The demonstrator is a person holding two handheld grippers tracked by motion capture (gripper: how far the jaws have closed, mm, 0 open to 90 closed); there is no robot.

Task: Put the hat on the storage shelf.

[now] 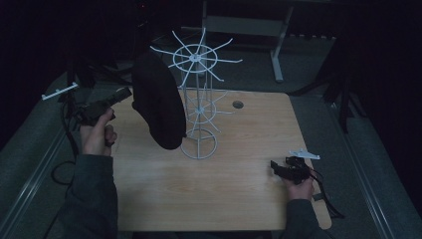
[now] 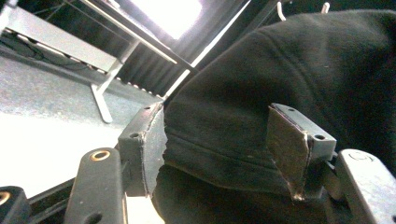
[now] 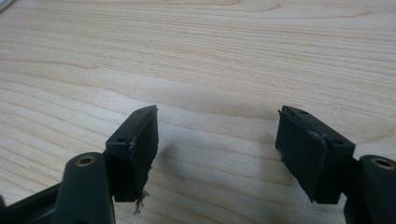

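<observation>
Mostly black hat (image 1: 159,107) blocks wire rack (image 1: 198,107) (table (image 1: 239,194) w/ grommet (image 1: 238,104))

The high view looks forward and down over the whole wooden table (image 1: 209,194). The left gripper view sits close against a black fabric item (image 2: 280,93), tilted upward; the right gripper view looks closely down on the same tabletop.

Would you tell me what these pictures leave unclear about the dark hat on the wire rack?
- High view: which prong carries the black hat; the hat itself covers it on the white wire rack.
- Left gripper view: whether the left gripper pads touch the fabric; folds hide the contact.
- Hat details: too dark.
</observation>
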